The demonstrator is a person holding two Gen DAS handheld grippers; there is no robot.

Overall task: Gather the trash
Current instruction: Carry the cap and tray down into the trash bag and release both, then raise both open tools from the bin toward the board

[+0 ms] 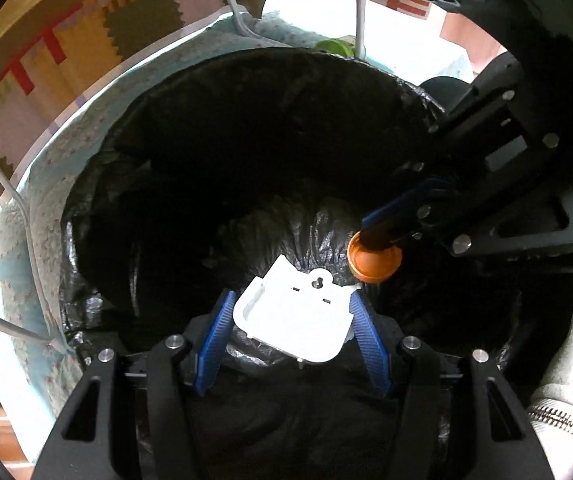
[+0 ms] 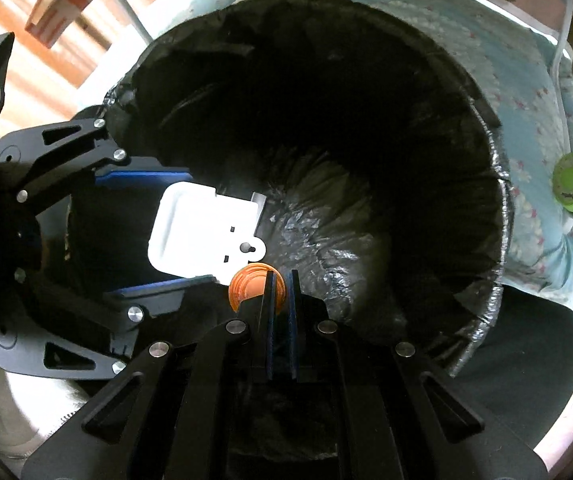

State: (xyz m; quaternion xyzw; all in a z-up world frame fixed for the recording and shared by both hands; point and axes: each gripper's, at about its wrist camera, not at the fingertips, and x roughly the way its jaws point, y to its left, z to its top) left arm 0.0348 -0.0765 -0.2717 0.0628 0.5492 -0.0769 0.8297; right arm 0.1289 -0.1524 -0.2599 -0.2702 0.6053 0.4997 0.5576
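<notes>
Now the left gripper [image 1: 292, 320] jaws hold a white plastic tray [image 1: 298, 318] and the right gripper [image 2: 282, 292] jaws pinch an orange cap [image 2: 250, 284], both directly over the black trash bag [image 2: 366, 160] mouth.

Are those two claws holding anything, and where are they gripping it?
Left claw pinches a white plastic tray by its side edges; right claw clamps an orange cap at its rim.

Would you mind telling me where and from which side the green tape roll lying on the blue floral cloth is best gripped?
Grip the green tape roll across its outer rim, coming straight down from above. It looks to lie flat on the floral cloth beside the black bag, flat face up, so only its curved sides offer opposing surfaces.
</notes>
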